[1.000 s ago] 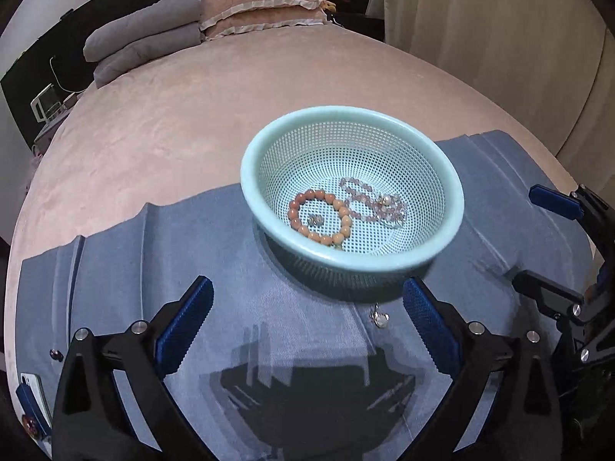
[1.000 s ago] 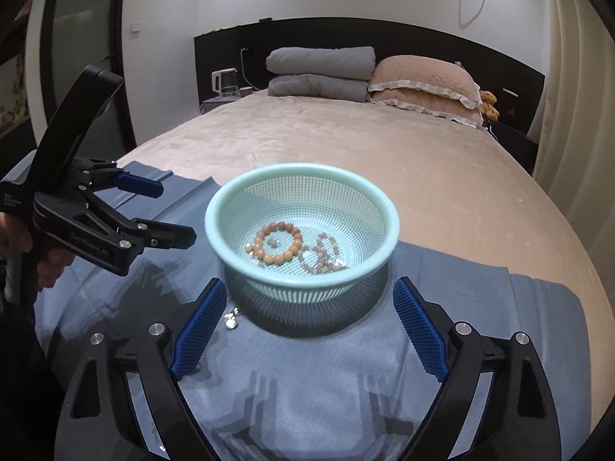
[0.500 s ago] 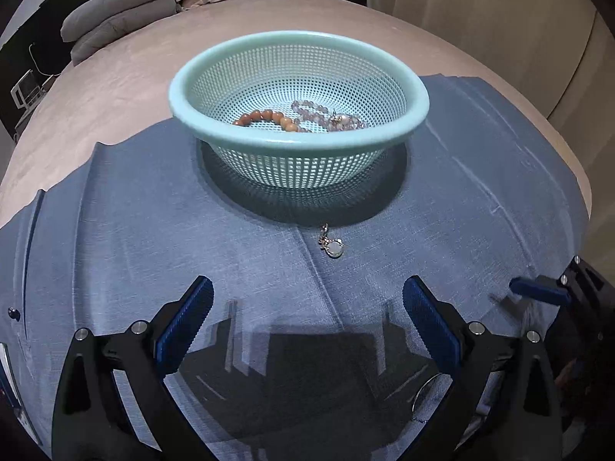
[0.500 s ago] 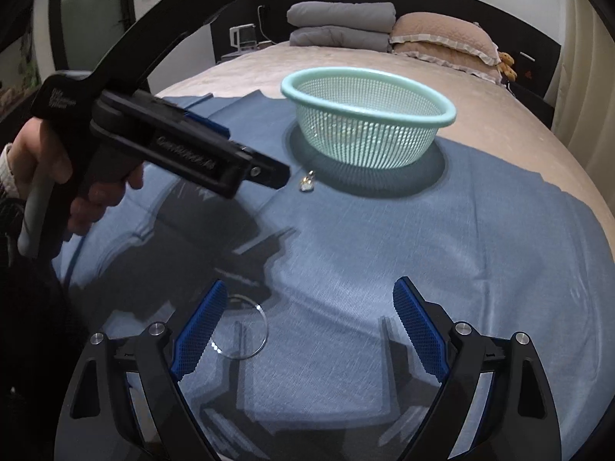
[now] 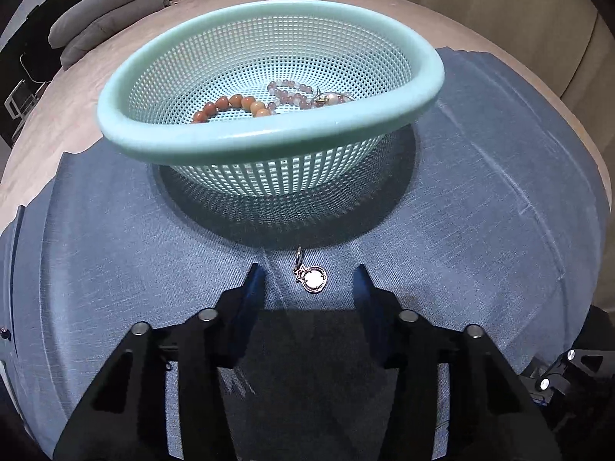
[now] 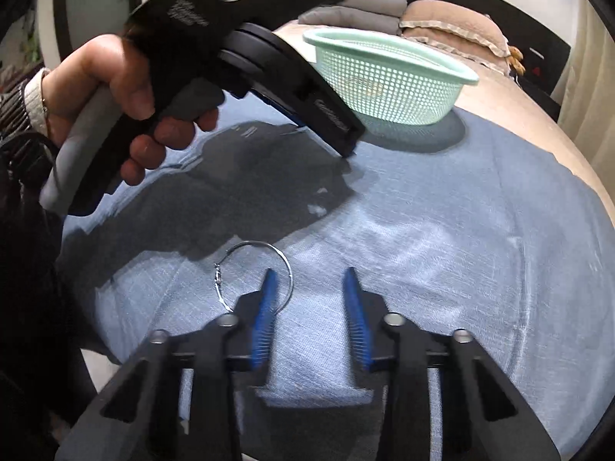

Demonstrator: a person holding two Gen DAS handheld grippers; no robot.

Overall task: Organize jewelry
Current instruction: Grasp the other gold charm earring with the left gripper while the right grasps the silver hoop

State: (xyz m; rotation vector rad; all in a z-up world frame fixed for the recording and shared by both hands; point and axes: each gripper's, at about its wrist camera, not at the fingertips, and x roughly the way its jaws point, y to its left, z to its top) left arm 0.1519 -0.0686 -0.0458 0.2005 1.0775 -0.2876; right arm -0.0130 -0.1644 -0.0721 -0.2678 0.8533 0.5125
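A mint mesh basket stands on a blue cloth and holds an orange bead bracelet and a pink bead bracelet. A small round pendant lies on the cloth just in front of the basket, between my left gripper's open fingers, untouched. In the right wrist view a thin silver hoop lies on the cloth; my right gripper is open, its left finger over the hoop's right side. The left gripper also shows there, tip down on the cloth near the basket.
The cloth lies on a beige bed with grey and pink pillows at its head. A curtain hangs to the right. The person's hand holds the left gripper.
Both grippers have dropped toward the cloth and narrowed their fingers. The left moved forward around the pendant; the right moved up to the silver hoop.
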